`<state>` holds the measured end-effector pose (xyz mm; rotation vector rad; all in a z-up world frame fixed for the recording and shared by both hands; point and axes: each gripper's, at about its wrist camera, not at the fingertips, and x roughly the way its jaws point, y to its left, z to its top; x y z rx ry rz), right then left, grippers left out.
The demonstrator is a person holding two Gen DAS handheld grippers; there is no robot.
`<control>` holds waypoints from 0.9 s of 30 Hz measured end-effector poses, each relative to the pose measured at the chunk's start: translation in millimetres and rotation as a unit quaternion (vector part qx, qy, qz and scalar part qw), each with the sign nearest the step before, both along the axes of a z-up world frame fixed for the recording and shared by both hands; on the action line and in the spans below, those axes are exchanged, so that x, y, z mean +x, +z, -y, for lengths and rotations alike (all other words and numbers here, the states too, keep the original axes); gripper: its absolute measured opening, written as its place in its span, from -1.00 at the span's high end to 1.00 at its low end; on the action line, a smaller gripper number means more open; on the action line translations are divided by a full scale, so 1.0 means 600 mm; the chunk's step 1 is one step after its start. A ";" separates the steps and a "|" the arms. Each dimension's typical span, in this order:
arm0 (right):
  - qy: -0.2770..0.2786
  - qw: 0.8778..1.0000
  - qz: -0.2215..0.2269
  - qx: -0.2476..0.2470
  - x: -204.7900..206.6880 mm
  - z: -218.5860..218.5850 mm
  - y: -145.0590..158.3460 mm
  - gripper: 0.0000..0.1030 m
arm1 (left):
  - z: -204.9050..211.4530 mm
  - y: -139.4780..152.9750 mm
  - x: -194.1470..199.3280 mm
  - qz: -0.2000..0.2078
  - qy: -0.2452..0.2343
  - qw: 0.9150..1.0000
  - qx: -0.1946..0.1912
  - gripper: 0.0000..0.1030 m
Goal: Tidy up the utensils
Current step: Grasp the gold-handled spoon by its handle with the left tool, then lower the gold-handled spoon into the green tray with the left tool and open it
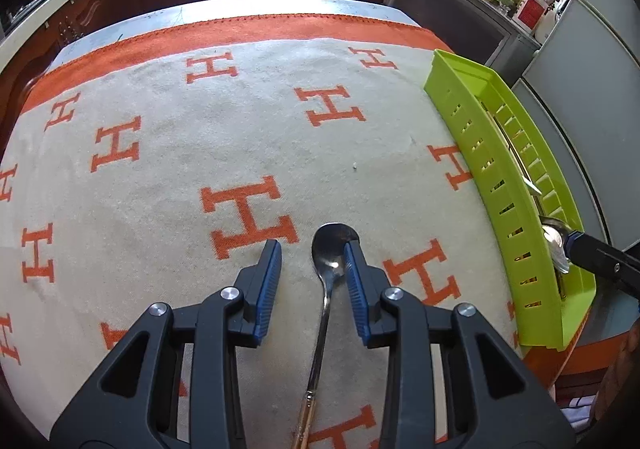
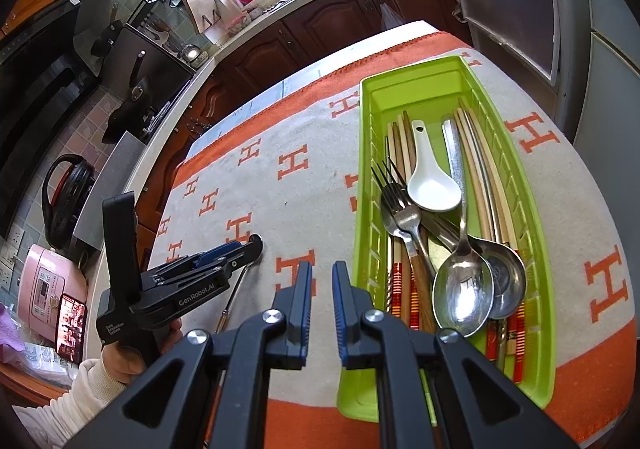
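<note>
- Left gripper [image 1: 314,263] — fingers apart, straddling a steel spoon [image 1: 329,261] that lies on the blanket-covered table [image 1: 168,177]. In the left wrist view the bowl sits just beyond the fingertips, at lower centre of the frame; the right-hand pad [image 1: 354,269] overlaps the bowl's edge, while the left-hand pad stands clear with bare cloth between. No pad can be seen pressing on it.
- Long axis of the spoon: it runs from the bottom edge of the frame up to the bowl, nearly parallel to the fingers, so the handle passes between them lengthwise rather than across.
- Green tray [image 1: 500,185] lies along the right edge of the frame, well apart from the spoon.
- Right gripper [image 2: 322,285] — fingers nearly together, a narrow gap between the pads, holding nothing; it hangs at the near left wall of the green tray, which already holds forks, spoons and chopsticks.
- Judgement: the left hand is the nearer one; closing on the neck or handle seems called for, then a carry rightward to the tray.
</note>
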<state>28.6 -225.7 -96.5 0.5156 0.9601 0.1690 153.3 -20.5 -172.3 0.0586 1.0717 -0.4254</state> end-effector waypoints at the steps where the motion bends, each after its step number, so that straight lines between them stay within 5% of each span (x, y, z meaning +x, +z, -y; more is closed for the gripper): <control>1: 0.000 1.000 -0.001 -0.001 0.001 -0.002 0.000 0.81 | 0.003 0.000 -0.001 0.005 -0.003 1.000 0.005 0.44; 7: 0.000 1.000 -0.007 -0.003 0.004 -0.006 -0.005 0.81 | 0.037 -0.004 -0.023 0.043 -0.051 0.996 0.052 0.46; 11: -0.001 1.000 -0.009 -0.004 0.004 -0.005 -0.006 0.81 | 0.052 -0.004 -0.029 0.051 -0.069 0.995 0.056 0.66; 12: -0.001 1.000 -0.009 -0.005 0.004 -0.005 -0.006 0.81 | 0.052 -0.003 -0.031 0.051 -0.069 0.995 0.053 0.86; 27: -0.010 1.000 -0.008 0.002 0.001 0.007 -0.007 0.81 | 0.053 0.007 -0.026 0.012 0.001 0.999 0.047 0.99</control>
